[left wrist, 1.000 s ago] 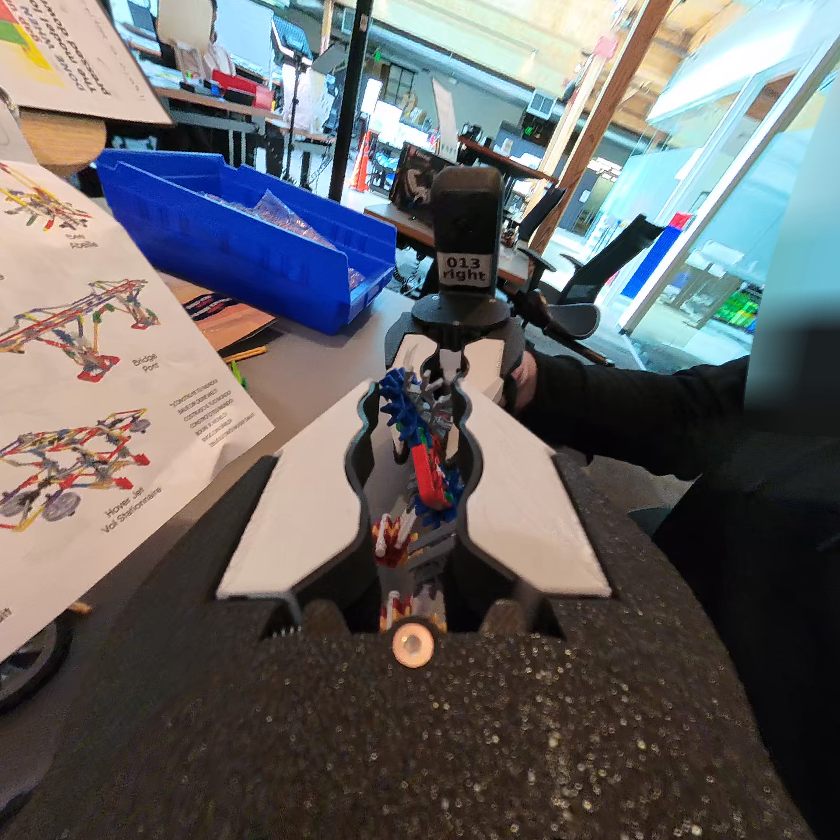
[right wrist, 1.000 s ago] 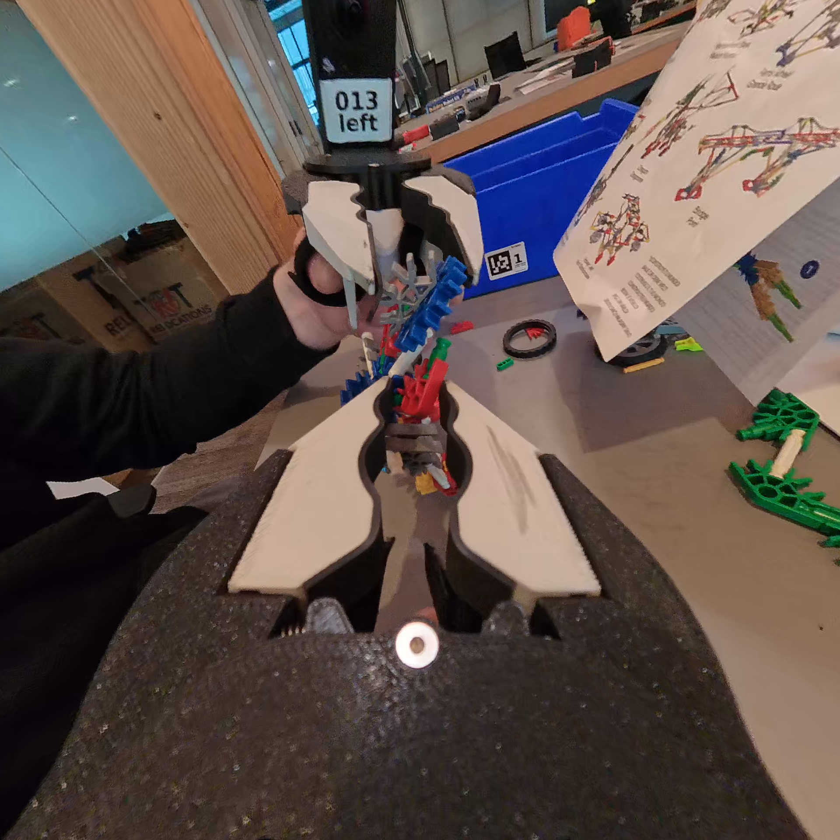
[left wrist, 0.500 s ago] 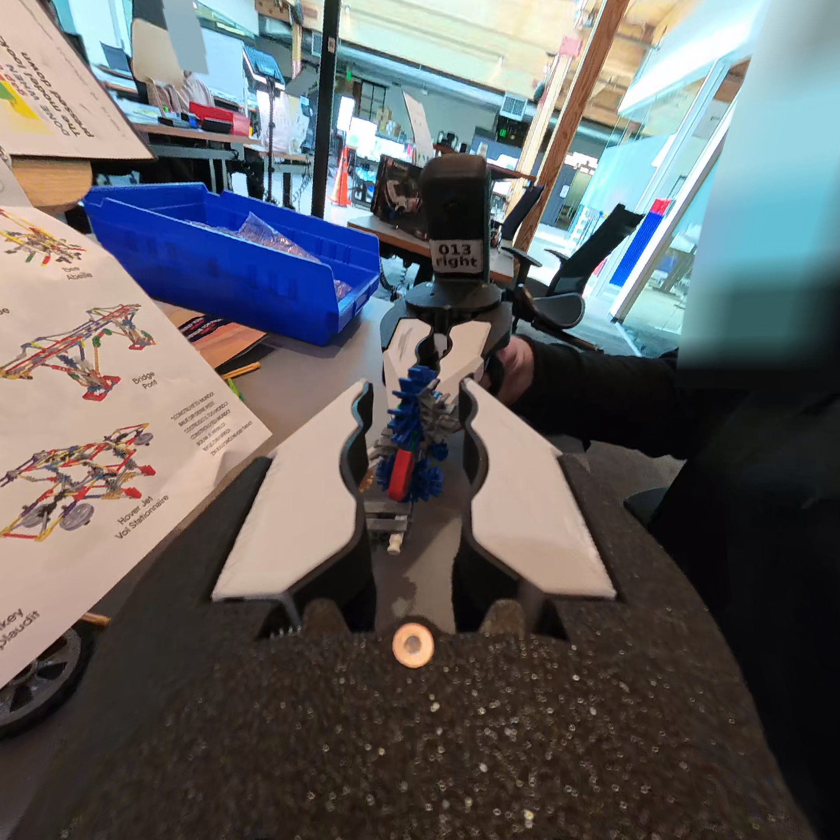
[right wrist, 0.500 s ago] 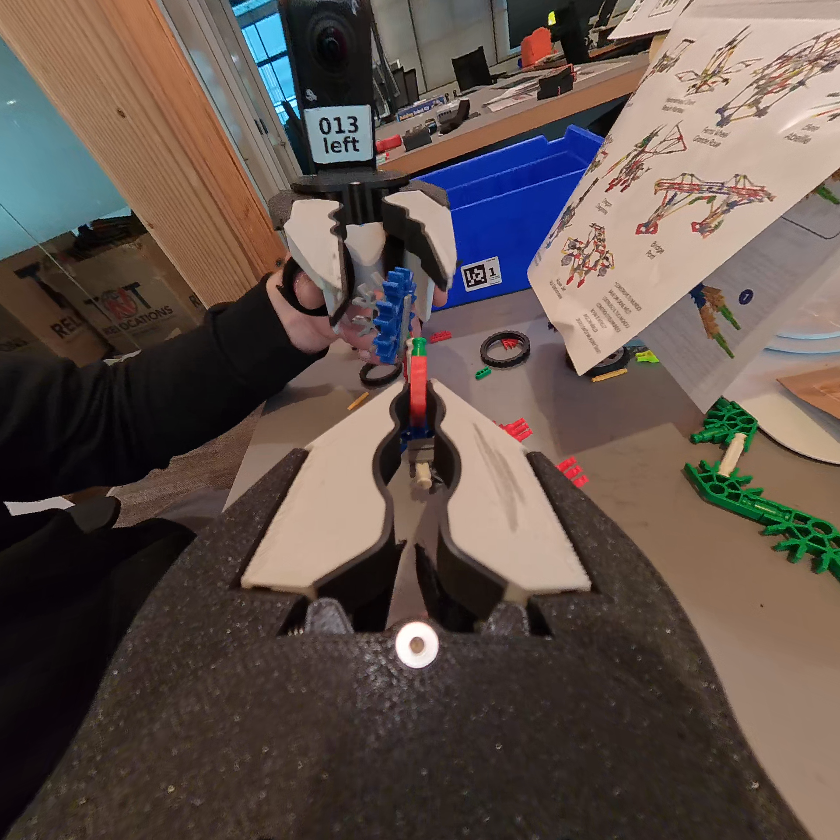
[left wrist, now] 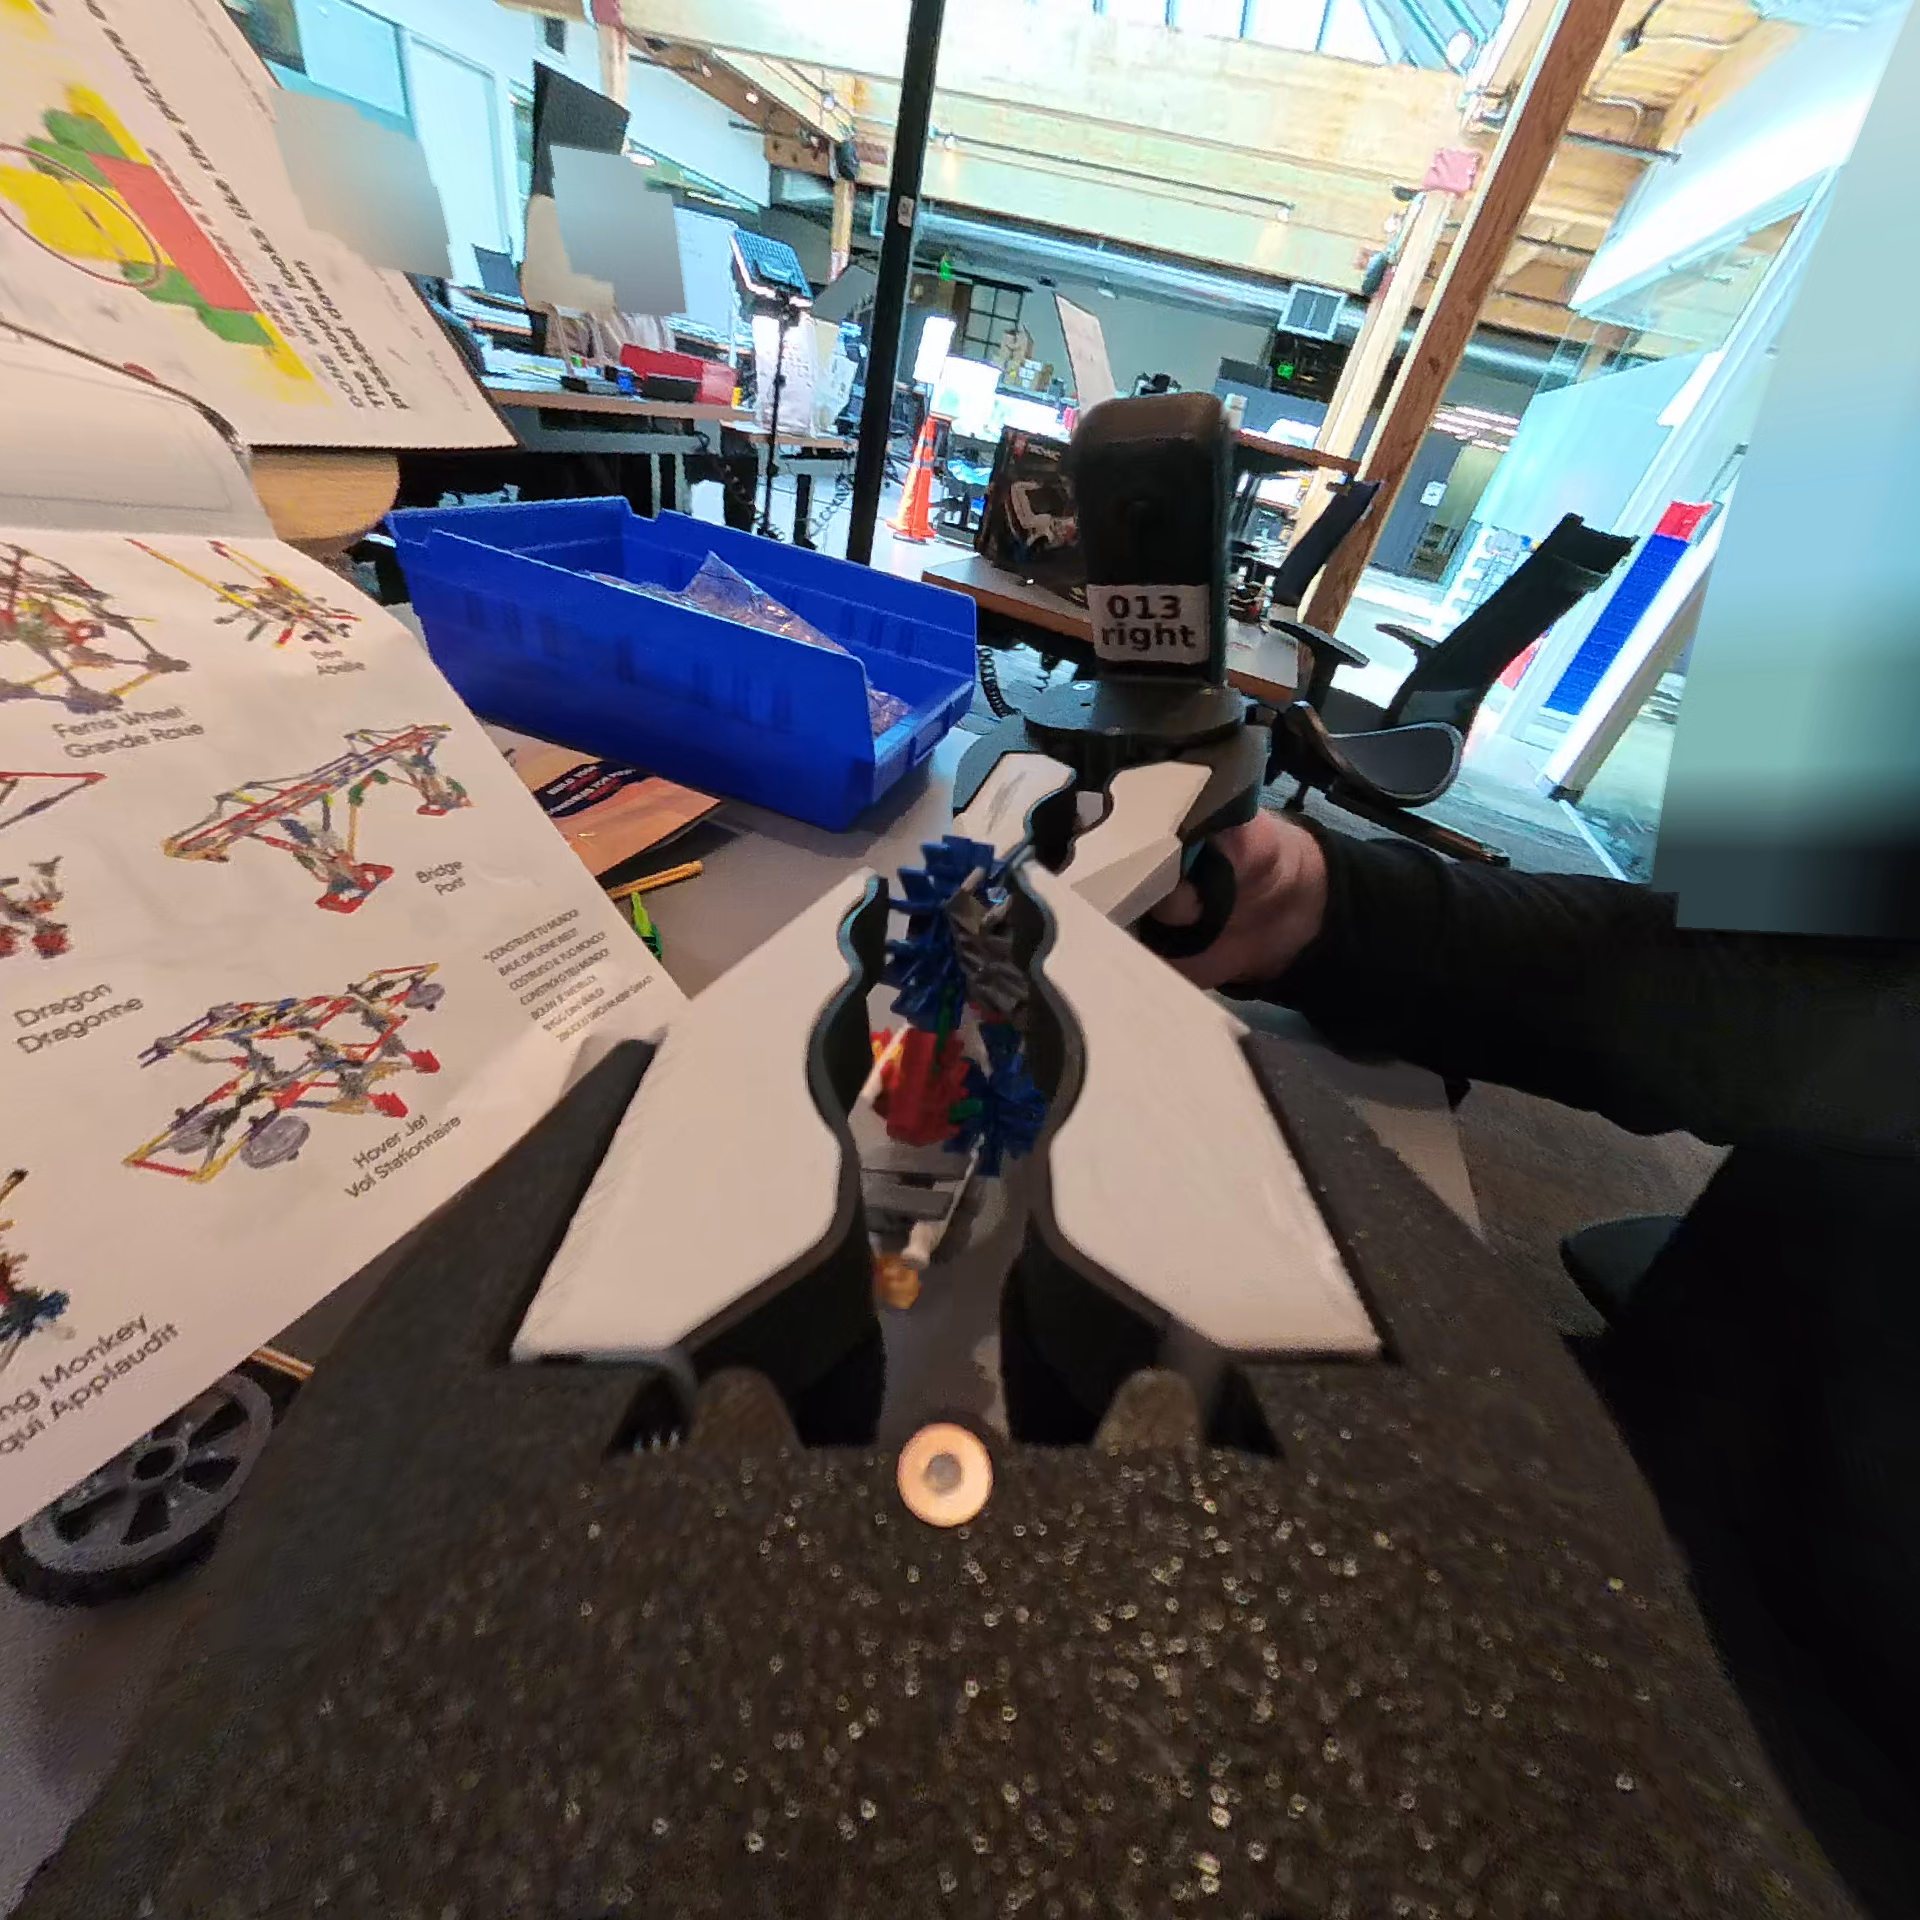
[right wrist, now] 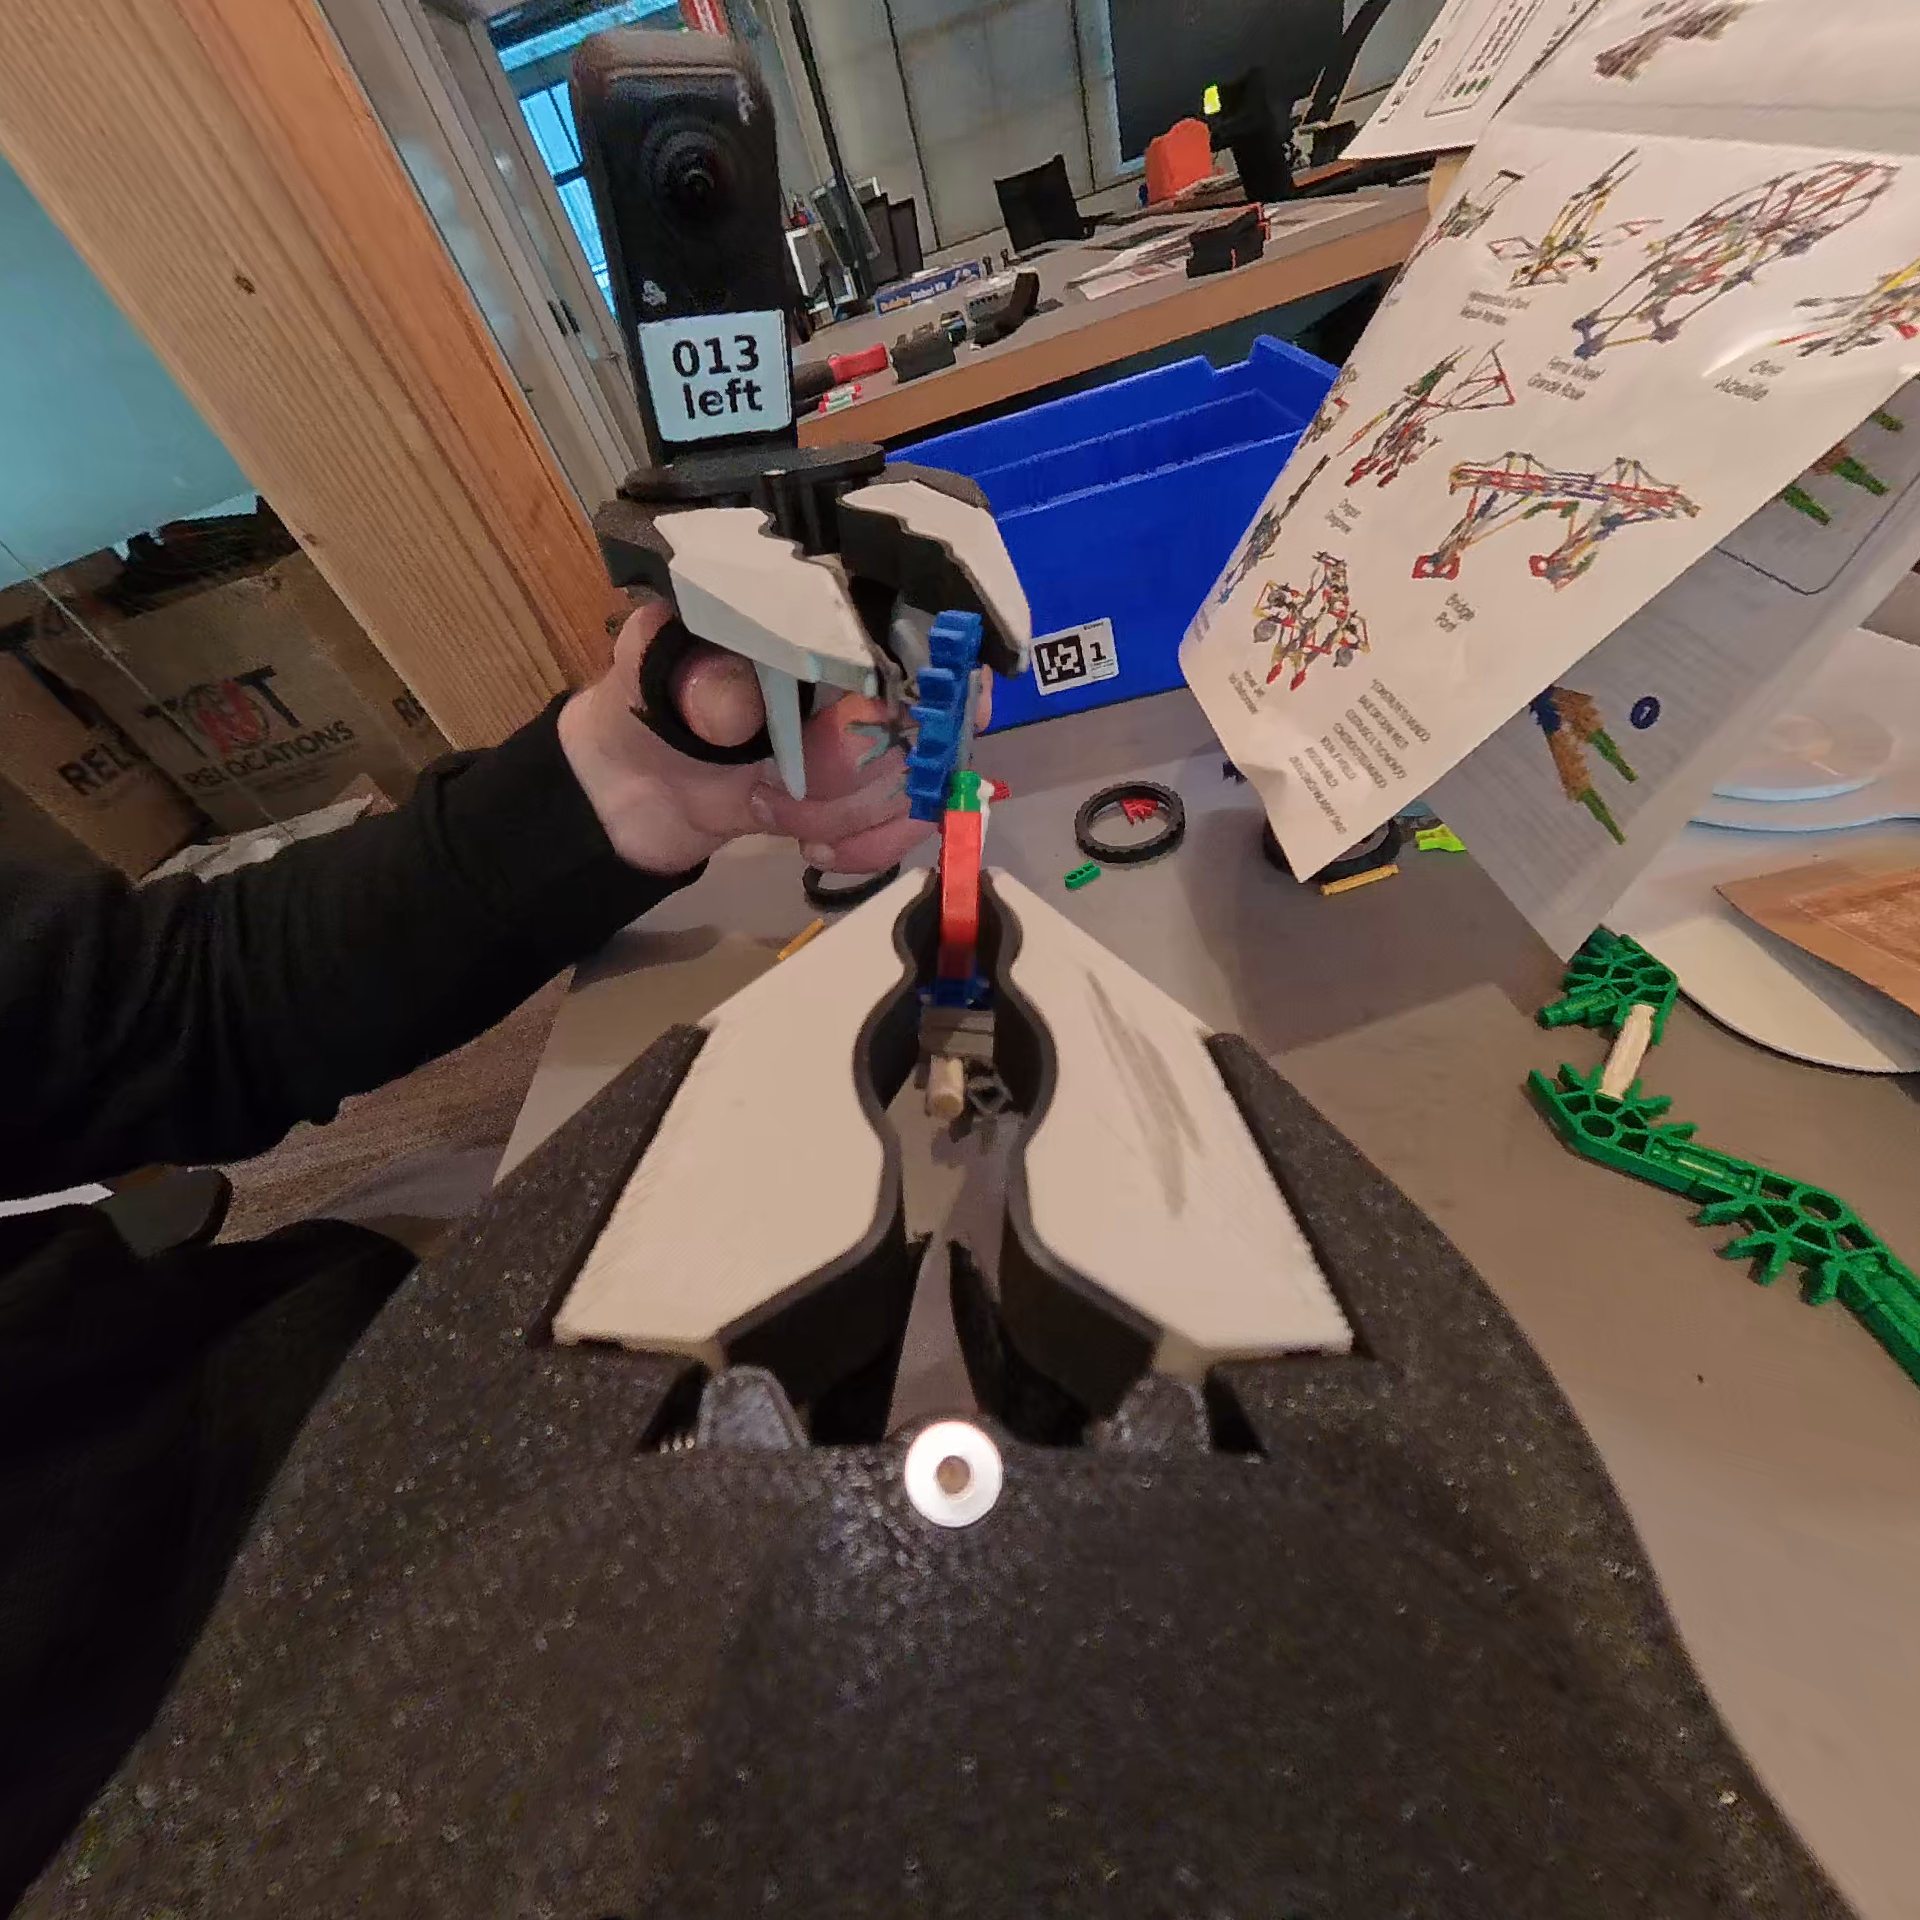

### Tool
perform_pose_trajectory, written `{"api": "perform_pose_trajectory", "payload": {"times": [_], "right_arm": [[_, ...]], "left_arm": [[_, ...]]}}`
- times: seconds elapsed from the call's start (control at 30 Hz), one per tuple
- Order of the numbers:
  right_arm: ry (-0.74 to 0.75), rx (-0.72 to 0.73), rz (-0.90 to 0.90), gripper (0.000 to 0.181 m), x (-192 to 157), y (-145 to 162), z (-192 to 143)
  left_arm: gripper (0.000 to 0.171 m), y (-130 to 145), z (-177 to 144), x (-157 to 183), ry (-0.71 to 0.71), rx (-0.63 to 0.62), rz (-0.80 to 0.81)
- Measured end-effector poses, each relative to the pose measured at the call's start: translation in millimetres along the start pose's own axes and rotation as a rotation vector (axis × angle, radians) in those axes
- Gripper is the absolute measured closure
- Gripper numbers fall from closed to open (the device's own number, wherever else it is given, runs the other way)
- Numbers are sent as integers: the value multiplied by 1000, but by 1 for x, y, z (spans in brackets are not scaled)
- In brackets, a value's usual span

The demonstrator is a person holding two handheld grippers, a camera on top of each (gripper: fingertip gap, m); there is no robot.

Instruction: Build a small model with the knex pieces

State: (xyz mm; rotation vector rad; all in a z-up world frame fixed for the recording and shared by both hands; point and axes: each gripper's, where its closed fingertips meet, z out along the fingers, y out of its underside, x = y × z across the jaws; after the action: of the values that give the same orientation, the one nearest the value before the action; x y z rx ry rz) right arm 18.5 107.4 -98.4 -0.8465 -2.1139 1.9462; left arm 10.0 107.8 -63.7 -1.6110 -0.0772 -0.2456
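Observation:
A small toy build of blue, grey, red and green snap-together pieces hangs in the air between my two grippers, which face each other. My left gripper is shut on its blue and grey toothed connectors. The red part and a tan rod end lie deeper between the fingers. In the right wrist view my right gripper is shut on the red piece of the same build. The left gripper shows opposite, on the blue connector. The right gripper also shows in the left wrist view.
A blue bin stands behind on the grey table. A propped picture sheet of models stands beside it. A green build, black tyre rings, small loose pieces and a grey wheel lie on the table. A wooden post stands behind. The grippers are tip to tip, or close to it. Left tips and right tips are each some 20 cm from the grey wheel.
The build has turned and slid outward between the fingers. Both grippers have tilted and pulled slightly apart, and each keeps its hold on the build.

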Motion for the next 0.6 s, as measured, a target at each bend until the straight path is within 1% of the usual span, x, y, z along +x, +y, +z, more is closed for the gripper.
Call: {"api": "perform_pose_trajectory", "payload": {"times": [0.07, 0.2, 0.27, 0.43, 0.5, 0.6], "right_arm": [[4, 11, 3, 177, 0, -2, -1], [11, 9, 10, 177, 1, -2, 0], [24, -1, 16, 177, 3, 0, 1], [44, -11, 15, 177, 5, 1, 1], [30, 0, 29, 177, 3, 0, 2], [26, 25, 56, 175, 5, -1, 2]], "left_arm": [[152, -3, 0, 0, -17, 22, -6], [152, -2, 0, -1, -60, 26, 8], [152, 0, 1, -3, -91, 14, 31], [152, 2, -1, -6, -149, 48, 23], [152, 1, -2, -3, -136, 80, -10], [152, 1, -4, -1, -114, 92, -15]]}}
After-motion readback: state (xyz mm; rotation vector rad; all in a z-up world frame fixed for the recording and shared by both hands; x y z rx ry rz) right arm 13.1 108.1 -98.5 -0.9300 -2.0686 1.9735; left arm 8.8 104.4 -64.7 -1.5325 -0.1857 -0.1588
